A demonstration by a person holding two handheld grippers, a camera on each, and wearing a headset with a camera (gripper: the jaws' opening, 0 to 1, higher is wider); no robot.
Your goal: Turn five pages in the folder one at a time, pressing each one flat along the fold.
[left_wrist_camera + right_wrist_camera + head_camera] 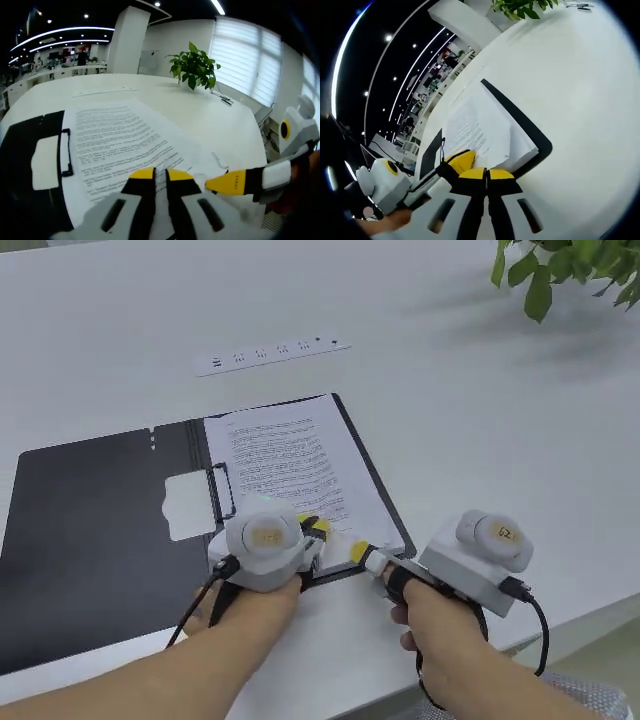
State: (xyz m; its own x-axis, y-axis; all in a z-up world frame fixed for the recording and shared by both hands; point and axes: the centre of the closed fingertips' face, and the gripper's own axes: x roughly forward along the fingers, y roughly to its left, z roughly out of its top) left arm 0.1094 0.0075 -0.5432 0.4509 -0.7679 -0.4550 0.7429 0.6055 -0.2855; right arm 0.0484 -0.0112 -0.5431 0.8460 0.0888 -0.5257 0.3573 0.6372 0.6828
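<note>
**Peel One Sheet, Then Press Toward the Fold**

Start at the lower edge of the top page (285, 455), with the left gripper (316, 528) nearly clenched there (on a sheet or not, cannot tell) and the right gripper (362, 554) clenched just beside the corner. Inside the open folder (90, 540) on the table (480, 420) — a printed stack under the clip (222, 490), left cover bare.

Open white table (480, 410) stretches to the right of the folder (90, 530) and beyond it. At the back lies a flat socket strip (270, 353), and a plant (565, 265) overhangs the far right corner. The folder's black left cover and the upper part of the pages (285, 455) lie bare, with only the clip (222, 490) raised along the fold. At the pages' near right corner, the left gripper (315, 529) and right gripper (360, 552) crowd together, leaving little room between their tips.
</note>
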